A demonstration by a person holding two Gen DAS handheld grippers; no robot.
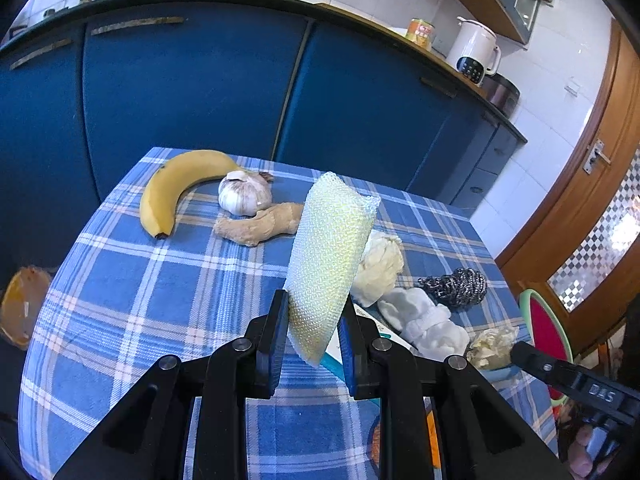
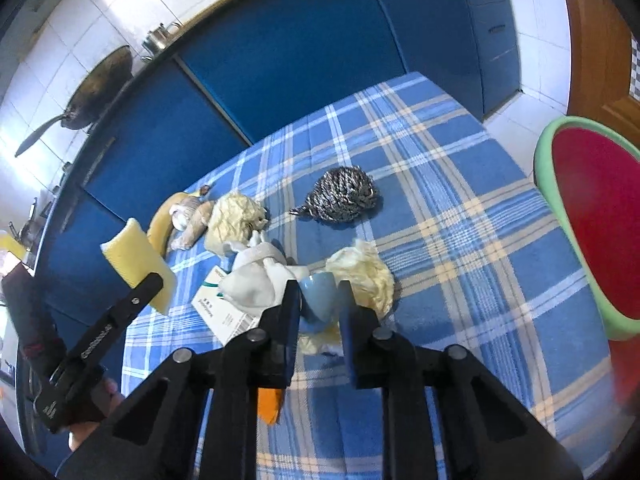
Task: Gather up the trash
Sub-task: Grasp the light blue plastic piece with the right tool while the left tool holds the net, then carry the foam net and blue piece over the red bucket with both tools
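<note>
**Sponge gripped on the left, blue cup between the right jaws**

Left wrist view: the left gripper [image 1: 314, 332] is clamped on a sponge [image 1: 330, 264], which stands nearly upright in the middle of the frame. Its face is a pale, mesh-textured white with a yellowish tinge, and its top end curls over. Behind it on the blue plaid cloth [image 1: 132, 280] lie a banana [image 1: 176, 188], garlic [image 1: 244, 194] and ginger [image 1: 260, 224] in the upper left. To the right of centre sit a crumpled wad [image 1: 380, 266], a steel scourer [image 1: 456, 286], a white cloth [image 1: 424, 324] and another crumpled wad [image 1: 492, 348].

Right wrist view: the right gripper [image 2: 319, 308] has its jaws on either side of a small blue cup [image 2: 320, 296] at lower centre; whether the pads press on it cannot be told. A crumpled yellowish wad [image 2: 368, 276] lies just right of the cup, the white cloth just left. The sponge shows at left, yellow with a ridged white edge, held above the table edge.
</note>
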